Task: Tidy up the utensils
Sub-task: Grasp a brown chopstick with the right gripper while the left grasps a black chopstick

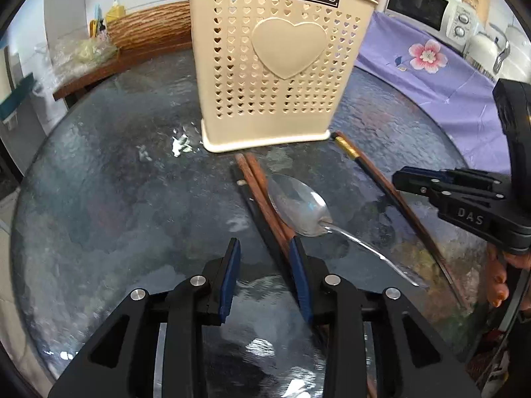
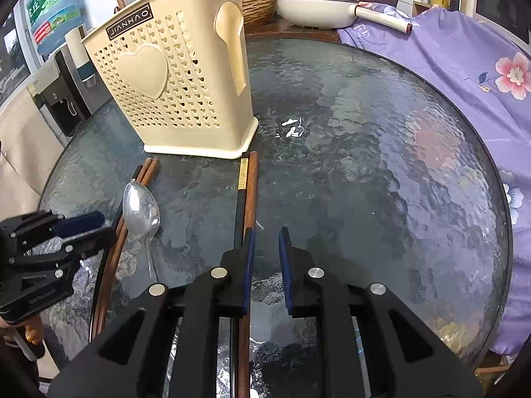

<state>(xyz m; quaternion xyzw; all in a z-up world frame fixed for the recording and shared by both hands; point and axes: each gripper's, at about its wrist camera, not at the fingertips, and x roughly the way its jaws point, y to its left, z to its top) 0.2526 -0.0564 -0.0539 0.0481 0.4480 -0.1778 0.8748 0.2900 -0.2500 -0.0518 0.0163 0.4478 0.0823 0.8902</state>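
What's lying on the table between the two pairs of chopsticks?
A metal spoon, bowl toward the cream holder, its edge over the left pair; bare glass separates it from the right pair. Both wrist views show it.

A round textured glass tabletop sits beside a purple floral cloth. Behind it stand a white microwave, a lidded white pan, a woven basket and a blue water jug

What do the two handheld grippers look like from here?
Both the left gripper and right gripper are matte black with angular linkages, round silver pivot bolts and flat blue-padded fingers. The right one shows white "DAS" lettering on its side.
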